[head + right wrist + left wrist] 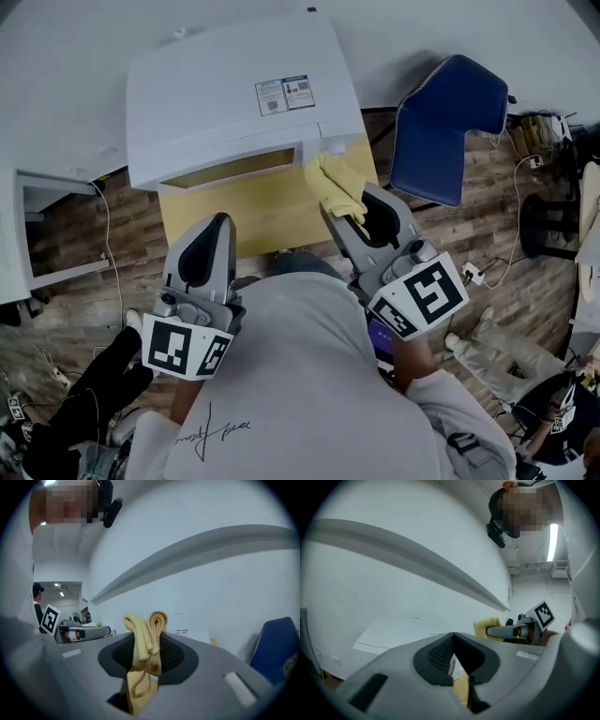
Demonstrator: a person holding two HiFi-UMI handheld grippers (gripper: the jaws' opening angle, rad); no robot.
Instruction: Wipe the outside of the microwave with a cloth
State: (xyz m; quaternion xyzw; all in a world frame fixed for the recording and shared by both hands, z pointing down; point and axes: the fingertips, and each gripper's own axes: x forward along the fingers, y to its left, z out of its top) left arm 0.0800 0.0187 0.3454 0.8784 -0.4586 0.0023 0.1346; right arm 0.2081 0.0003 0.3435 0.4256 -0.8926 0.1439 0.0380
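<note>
A white microwave (234, 84) stands on a small yellow table (272, 211); I see its top and front edge from above. My right gripper (354, 211) is shut on a folded yellow cloth (336, 183), which lies close to the microwave's front right corner. In the right gripper view the cloth (145, 634) sticks up between the jaws, with the microwave wall (211, 583) just behind. My left gripper (222, 222) hangs over the table's front left, shut and holding nothing. The left gripper view shows the shut jaws facing the white front (393, 597), with the cloth (487, 626) off to the right.
A blue chair (441, 122) stands right of the table. A white cabinet (47, 225) sits at the left on the wooden floor. Cables and a power strip (472, 275) lie at the right, near another person's legs (506, 352).
</note>
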